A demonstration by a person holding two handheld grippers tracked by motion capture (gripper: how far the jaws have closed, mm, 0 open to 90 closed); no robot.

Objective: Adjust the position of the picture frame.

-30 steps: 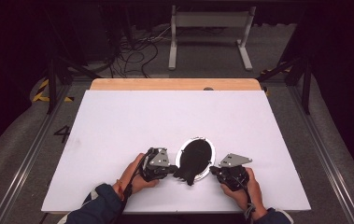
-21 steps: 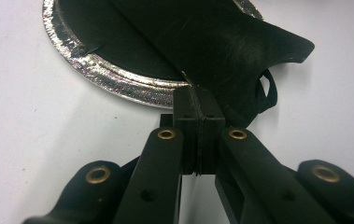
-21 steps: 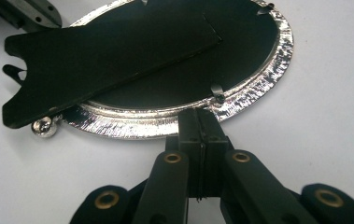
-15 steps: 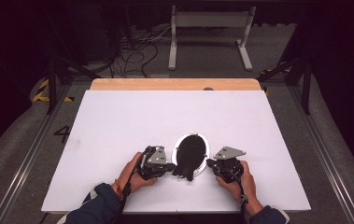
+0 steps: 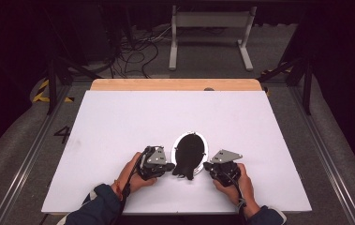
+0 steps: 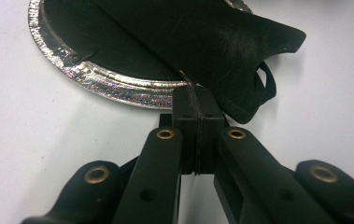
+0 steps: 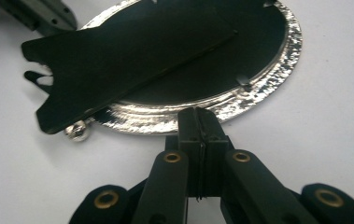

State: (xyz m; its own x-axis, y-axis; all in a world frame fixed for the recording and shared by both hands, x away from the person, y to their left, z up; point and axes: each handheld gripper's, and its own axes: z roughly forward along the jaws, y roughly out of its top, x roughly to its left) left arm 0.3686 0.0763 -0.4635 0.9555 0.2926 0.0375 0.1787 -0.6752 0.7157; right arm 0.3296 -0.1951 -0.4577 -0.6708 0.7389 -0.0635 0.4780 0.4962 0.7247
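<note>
So far: we see black cloth draped over silver plate, near table's front edge.
Left gripper: jaws pressed together at cloth's edge; pinch unclear.
Right gripper: jaws closed, empty, at rim.
Left to do: we judge handling barely begun.

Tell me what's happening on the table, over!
Left tongs shut, tips at the plate's rim. Right tongs shut, at the opposite rim. Black cloth lies across the silver-rimmed plate, one end hanging off. Nothing in the way.
</note>
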